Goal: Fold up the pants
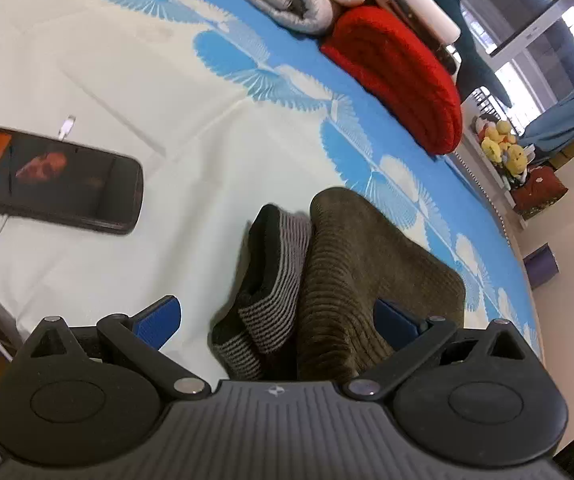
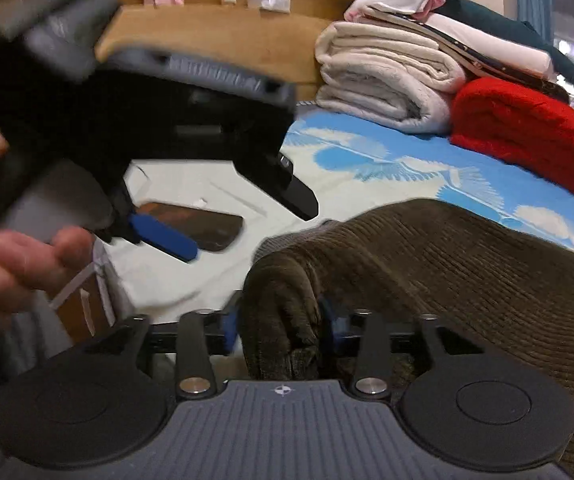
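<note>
Farthest left on the bed (image 1: 99, 80) I see a dark phone (image 1: 53, 180) lying flat on the pale sheet with a white cable (image 1: 67, 125) at its top edge, well clear of the work, so I judge it needs no attention while I fold.

Next comes my left claw (image 1: 279, 316). Its blue pads (image 1: 158, 320) stand wide apart and press on nothing. The pants (image 1: 351, 264), brown ribbed cloth with a striped grey lining (image 1: 275, 276) turned out at one end, lie bunched between the open fingers near the bed's edge. I read that as a released or not yet taken hold, leaving this claw free to pin or smooth a layer.

In the right wrist view the left claw shows again, blurred, held in a hand (image 2: 15, 264) above the sheet.

My right claw (image 2: 279, 324) has a thick wad of the pants (image 2: 447, 264) rising between its blue pads, which sit against the cloth on both sides. I cannot tell for certain whether they are pinching or only flanking it. The rest of the cloth drapes away to the right, which suggests this end is being carried over for a fold.

Farther right, folded towels (image 2: 383, 76) and a red knit (image 2: 527, 132) are stacked by the headboard (image 2: 215, 32), out of the way.
</note>
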{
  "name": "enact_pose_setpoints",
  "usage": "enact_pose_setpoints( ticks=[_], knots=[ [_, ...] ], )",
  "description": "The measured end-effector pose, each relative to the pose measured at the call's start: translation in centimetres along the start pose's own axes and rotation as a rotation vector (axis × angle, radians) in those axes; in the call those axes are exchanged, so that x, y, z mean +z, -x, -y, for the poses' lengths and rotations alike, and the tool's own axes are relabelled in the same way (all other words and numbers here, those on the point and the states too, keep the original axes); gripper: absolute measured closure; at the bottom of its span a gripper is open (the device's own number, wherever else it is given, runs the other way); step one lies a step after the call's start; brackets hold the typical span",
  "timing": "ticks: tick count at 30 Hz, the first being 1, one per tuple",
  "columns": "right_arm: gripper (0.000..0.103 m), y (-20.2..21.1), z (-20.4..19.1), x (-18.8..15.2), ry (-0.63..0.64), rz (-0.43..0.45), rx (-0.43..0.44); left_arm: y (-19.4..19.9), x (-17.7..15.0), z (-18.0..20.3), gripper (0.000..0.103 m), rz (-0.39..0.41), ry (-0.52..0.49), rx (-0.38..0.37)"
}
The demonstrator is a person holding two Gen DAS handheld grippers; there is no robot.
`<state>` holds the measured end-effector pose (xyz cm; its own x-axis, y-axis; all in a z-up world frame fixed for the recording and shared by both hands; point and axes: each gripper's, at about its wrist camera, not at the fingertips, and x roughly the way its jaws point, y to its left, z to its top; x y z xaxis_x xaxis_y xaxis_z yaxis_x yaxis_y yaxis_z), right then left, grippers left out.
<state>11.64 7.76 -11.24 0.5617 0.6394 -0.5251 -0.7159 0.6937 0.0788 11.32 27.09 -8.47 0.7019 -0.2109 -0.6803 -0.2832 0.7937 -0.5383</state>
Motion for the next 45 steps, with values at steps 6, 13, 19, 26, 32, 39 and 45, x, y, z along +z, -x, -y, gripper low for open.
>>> enact_pose_setpoints(
  ticks=[6, 13, 19, 26, 32, 39, 45],
  knots=[
    [0.035, 6.9, 6.6, 0.4, -0.237, 0.034, -0.026, -0.4, -0.5, 1.9, 0.001, -0.031, -0.031, -0.054],
    [0.035, 9.7, 12.8, -4.3, -0.401, 0.053, -0.254, -3.2, -1.8, 6.9, 0.065, -0.207, -0.195, 0.109],
    [0.036, 10.4, 13.0, -5.3, -0.41, 0.067, -0.249, -0.6, -0.3, 9.1, 0.076, -0.156, -0.225, 0.046],
    [0.036, 10.0, 12.8, -3.7, -0.409, 0.101, -0.198, 0.2, -0.2, 7.1, 0.076, -0.035, -0.278, 0.117],
    [0.045, 8.3, 11.2, -3.4, -0.337, 0.007, -0.094, -1.0, -2.7, 3.7, 0.067, -0.073, -0.279, 0.147],
    [0.068, 6.2, 7.2, -5.8, -0.147, -0.145, -0.078, -1.0, -4.3, 3.6, 0.049, -0.054, -0.368, 0.202],
    [0.068, 8.7, 6.4, -5.0, -0.079, -0.158, -0.083, -0.7, -5.3, 3.6, 0.027, -0.019, -0.423, 0.269]
  ],
)
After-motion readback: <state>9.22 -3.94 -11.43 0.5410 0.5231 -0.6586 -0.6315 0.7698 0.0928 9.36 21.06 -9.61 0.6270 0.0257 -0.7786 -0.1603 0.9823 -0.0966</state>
